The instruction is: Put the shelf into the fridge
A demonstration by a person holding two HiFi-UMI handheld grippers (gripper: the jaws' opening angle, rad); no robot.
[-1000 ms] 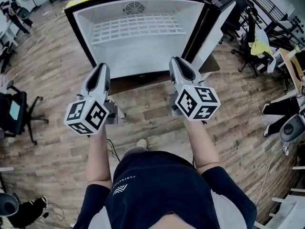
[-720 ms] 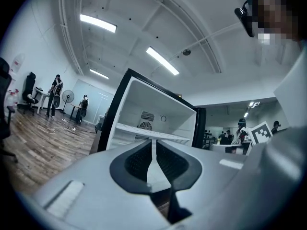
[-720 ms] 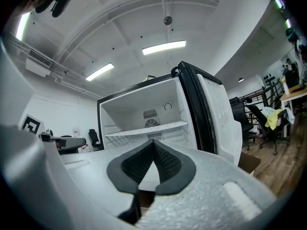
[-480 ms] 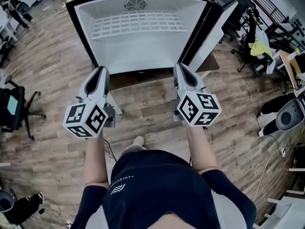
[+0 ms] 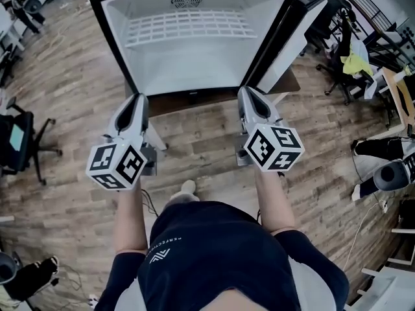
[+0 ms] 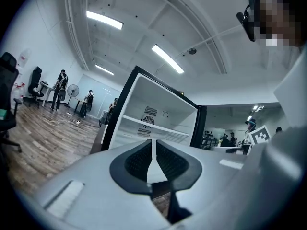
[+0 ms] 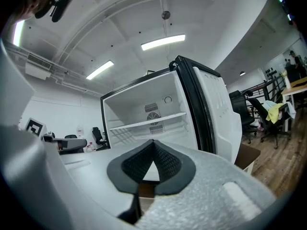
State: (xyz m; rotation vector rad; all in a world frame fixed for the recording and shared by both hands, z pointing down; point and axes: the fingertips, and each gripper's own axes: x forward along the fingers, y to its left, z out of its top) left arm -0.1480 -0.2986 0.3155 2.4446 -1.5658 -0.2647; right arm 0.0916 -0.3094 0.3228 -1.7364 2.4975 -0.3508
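Observation:
The fridge (image 5: pixel 113 50) stands open in front of me, its white inside lit. A white wire shelf (image 5: pixel 188 28) lies level across it below the round fan grille, and also appears as the shelf (image 6: pixel 154 128) and the shelf (image 7: pixel 148 122) in the two gripper views. My left gripper (image 5: pixel 137 101) and right gripper (image 5: pixel 249 94) hover side by side just outside the fridge's lower edge, both pointing at it. Each has its jaws shut with nothing between them. Neither touches the fridge or the shelf.
The fridge door (image 5: pixel 293 34) hangs open to the right. A brown board (image 5: pixel 194 103) lies under the fridge front. Office chairs stand at the left (image 5: pixel 19 144) and right (image 5: pixel 337 57) on the wood floor. People stand far off (image 6: pixel 61 87).
The fridge has shifted up in the head view and both grippers sit slightly lower, a little farther from the opening. The shelf has not moved.

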